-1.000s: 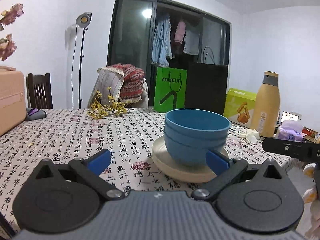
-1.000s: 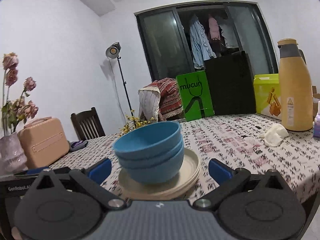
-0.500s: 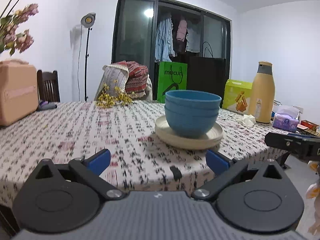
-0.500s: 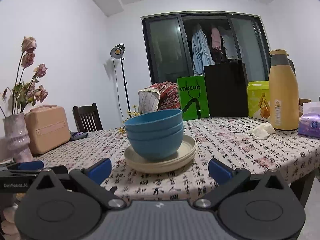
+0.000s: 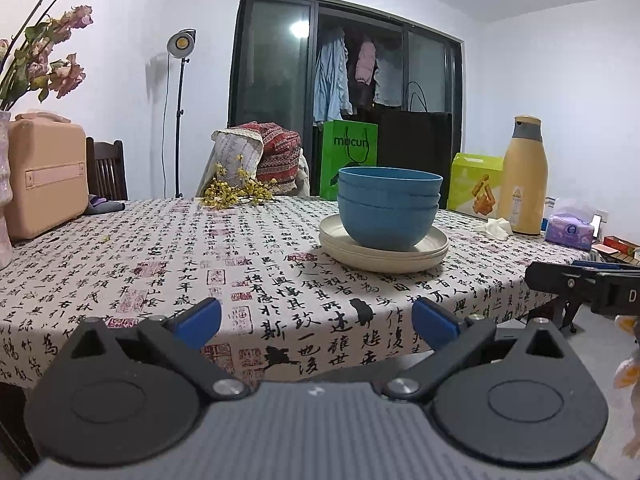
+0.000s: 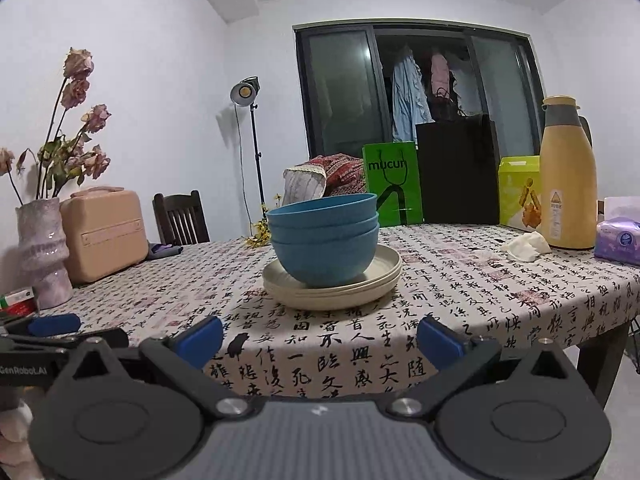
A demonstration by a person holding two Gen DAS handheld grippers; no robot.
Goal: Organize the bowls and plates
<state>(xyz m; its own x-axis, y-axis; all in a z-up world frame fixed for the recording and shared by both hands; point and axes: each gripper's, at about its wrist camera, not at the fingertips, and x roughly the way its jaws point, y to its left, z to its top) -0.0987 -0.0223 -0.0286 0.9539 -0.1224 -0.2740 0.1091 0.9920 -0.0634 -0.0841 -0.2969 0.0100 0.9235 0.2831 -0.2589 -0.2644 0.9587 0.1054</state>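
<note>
Both claws have backed off since a second ago, when the left one's fingertip overlapped the bowls; now the stack sits well beyond them. Left wrist view: the left claw (image 5: 316,322) is spread wide with nothing in it, hanging just off the near edge of the counter (image 5: 168,264), whose cloth is covered in printed Chinese characters. The blue bowls (image 5: 389,210), three nested, sit on the cream plates (image 5: 384,254), with open cloth on every side. A green bag (image 5: 349,156) behind reads "mucun". The other claw pokes in at the right, showing a "D". Right wrist view: the right claw (image 6: 320,338) is also wide and empty, off the counter's front edge. The left claw's body at lower left reads "GenRobot.AI". A yellow bottle (image 6: 567,184) stands far right, well apart from the stack.
</note>
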